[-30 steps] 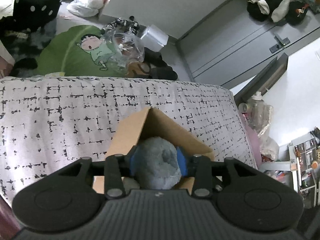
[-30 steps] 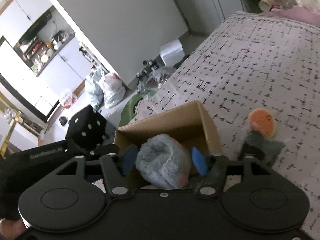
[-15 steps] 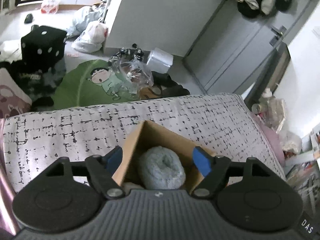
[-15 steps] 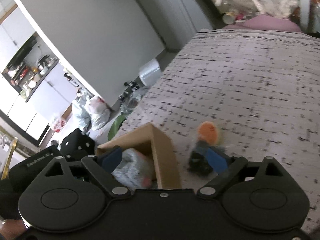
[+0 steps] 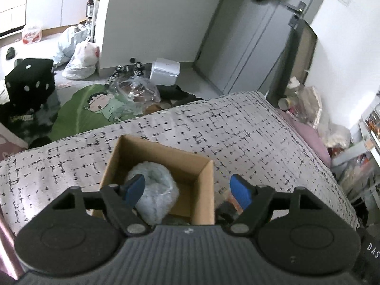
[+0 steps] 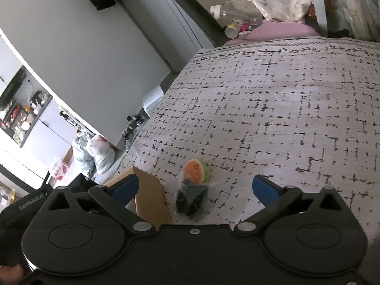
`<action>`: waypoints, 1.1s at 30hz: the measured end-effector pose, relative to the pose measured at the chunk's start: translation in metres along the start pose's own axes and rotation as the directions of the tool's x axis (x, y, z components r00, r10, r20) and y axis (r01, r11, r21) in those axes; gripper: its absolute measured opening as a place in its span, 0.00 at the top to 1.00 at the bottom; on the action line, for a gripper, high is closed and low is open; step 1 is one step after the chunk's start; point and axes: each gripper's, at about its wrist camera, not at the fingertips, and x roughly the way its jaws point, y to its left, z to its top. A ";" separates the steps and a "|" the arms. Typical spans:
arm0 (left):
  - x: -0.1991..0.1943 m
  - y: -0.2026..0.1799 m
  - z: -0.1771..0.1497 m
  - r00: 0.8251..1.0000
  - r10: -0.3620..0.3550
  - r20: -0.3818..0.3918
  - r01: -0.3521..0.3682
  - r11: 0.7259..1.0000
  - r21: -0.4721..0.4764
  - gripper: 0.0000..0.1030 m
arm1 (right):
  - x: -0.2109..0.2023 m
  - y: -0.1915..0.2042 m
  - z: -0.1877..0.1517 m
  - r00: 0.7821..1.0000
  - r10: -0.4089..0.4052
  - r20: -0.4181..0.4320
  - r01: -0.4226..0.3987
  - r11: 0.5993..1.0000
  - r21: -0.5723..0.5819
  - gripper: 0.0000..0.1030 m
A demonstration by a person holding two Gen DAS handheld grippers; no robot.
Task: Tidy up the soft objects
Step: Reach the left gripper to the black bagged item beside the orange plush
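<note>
The left gripper (image 5: 187, 187) gapes empty over the brown cardboard box (image 5: 203, 185), fluffy grey plush (image 5: 154, 192) inside at 11 o'clock. The right gripper (image 6: 193, 186), jaws just widening, frames the orange-and-dark soft toy (image 6: 192, 187) on the open grid-patterned bedspread (image 6: 273, 109). 1 second ago both clamped grey plush.

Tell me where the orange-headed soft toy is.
In the right wrist view the orange-headed toy lies on the patterned bedspread, just right of the cardboard box.

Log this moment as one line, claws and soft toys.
left claw: open, empty | right claw: open, empty | grey plush: in cardboard box | orange-topped toy: on bed, beside box
</note>
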 end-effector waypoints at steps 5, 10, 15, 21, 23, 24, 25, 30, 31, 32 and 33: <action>0.000 -0.018 -0.002 1.000 0.004 -0.002 -0.004 0.999 0.042 0.24 | -0.004 -0.020 0.007 1.000 0.003 0.010 -0.003 1.000 0.022 0.00; 0.002 -0.035 -0.002 1.000 0.015 -0.005 -0.014 0.997 0.071 0.24 | -0.003 -0.039 0.013 1.000 0.015 0.006 -0.016 0.998 0.053 0.00; 0.008 -0.052 -0.004 0.999 0.023 -0.022 -0.020 0.994 0.106 0.24 | 0.005 -0.056 0.016 1.000 0.025 -0.013 -0.024 0.996 0.089 0.00; 0.017 -0.072 -0.008 0.999 0.035 -0.038 -0.029 0.989 0.144 0.24 | 0.018 -0.072 0.016 0.998 0.054 -0.034 -0.049 0.989 0.136 0.00; 0.021 -0.079 -0.010 0.998 0.036 -0.050 -0.027 0.987 0.158 0.24 | 0.023 -0.074 0.016 0.997 0.067 -0.040 -0.061 0.987 0.147 0.00; 0.024 -0.083 -0.011 0.998 0.033 -0.061 -0.023 0.986 0.163 0.24 | 0.025 -0.076 0.016 0.996 0.074 -0.042 -0.067 0.986 0.152 0.00; 0.026 -0.085 -0.012 0.997 0.030 -0.072 -0.018 0.986 0.166 0.24 | 0.027 -0.076 0.017 0.996 0.079 -0.042 -0.072 0.985 0.156 0.00; 0.041 -0.100 -0.022 0.992 0.042 -0.116 -0.019 0.980 0.196 0.24 | 0.039 -0.089 0.019 0.988 0.145 -0.061 -0.126 0.963 0.240 0.00; 0.044 -0.102 -0.024 0.991 0.048 -0.123 -0.021 0.979 0.205 0.24 | 0.041 -0.093 0.019 0.986 0.157 -0.062 -0.135 0.954 0.269 0.01; 0.047 -0.104 -0.026 0.990 0.052 -0.131 -0.023 0.977 0.212 0.24 | 0.041 -0.096 0.019 0.986 0.155 -0.062 -0.132 0.951 0.280 0.01; 0.050 -0.106 -0.028 0.989 0.054 -0.139 -0.023 0.976 0.218 0.24 | 0.042 -0.098 0.020 0.987 0.149 -0.062 -0.126 0.952 0.281 0.01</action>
